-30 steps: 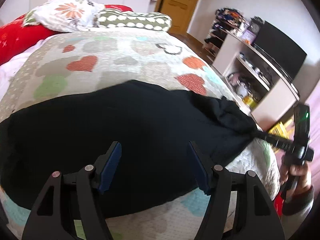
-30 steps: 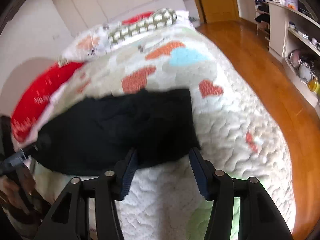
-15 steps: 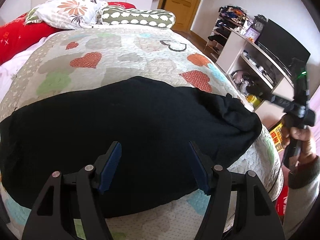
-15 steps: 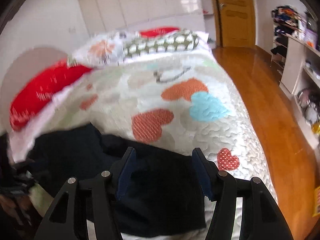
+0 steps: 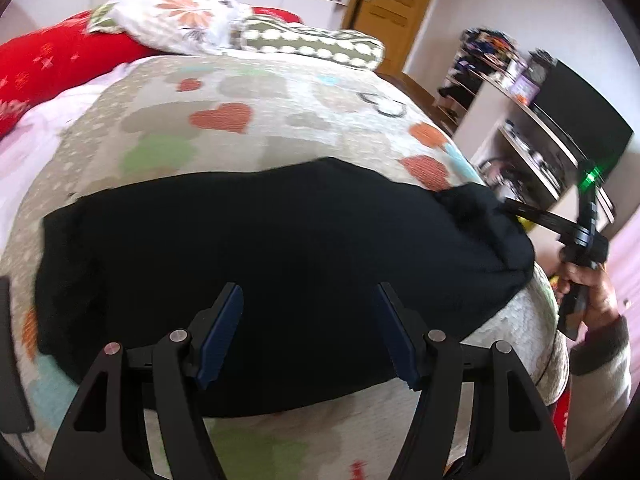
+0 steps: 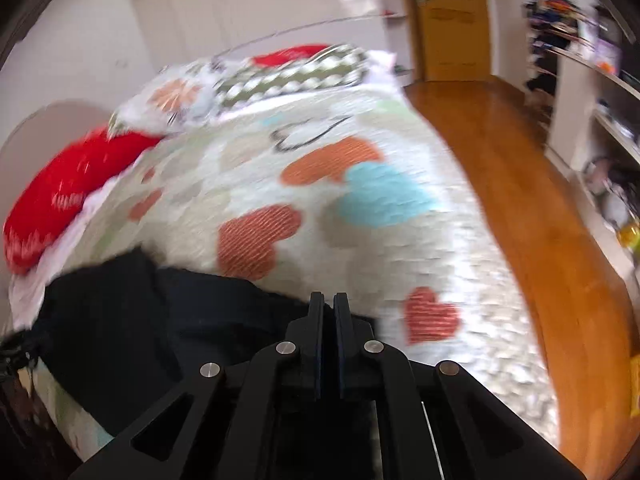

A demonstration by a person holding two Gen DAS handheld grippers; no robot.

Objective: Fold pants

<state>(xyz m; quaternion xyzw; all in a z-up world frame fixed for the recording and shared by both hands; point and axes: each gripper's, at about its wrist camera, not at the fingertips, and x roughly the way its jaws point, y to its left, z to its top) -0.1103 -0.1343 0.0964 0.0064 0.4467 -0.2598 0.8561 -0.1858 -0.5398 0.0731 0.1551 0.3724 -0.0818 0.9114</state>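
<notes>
Right gripper [image 6: 328, 312] pinches the black pants' [image 5: 260, 264] bunched end on the bed [image 5: 224, 92]; left gripper [image 5: 308, 332] hovers open; carry the fold over level, avoiding bunching.

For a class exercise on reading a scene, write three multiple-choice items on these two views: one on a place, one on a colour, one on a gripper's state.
1. Where do the pants lie?
A. on the floor
B. on the quilt
C. on a shelf

2. What colour are the pants?
A. black
B. red
C. blue

3. How does the left hand-held gripper stand?
A. shut on the pants
B. shut on a pillow
C. open above the pants

Answers:
1 B: the pants spread across the heart-patterned quilt.
2 A: the cloth is black in both views.
3 C: its blue pads stand wide apart, while the right hand-held gripper is closed at the pants' edge.
</notes>
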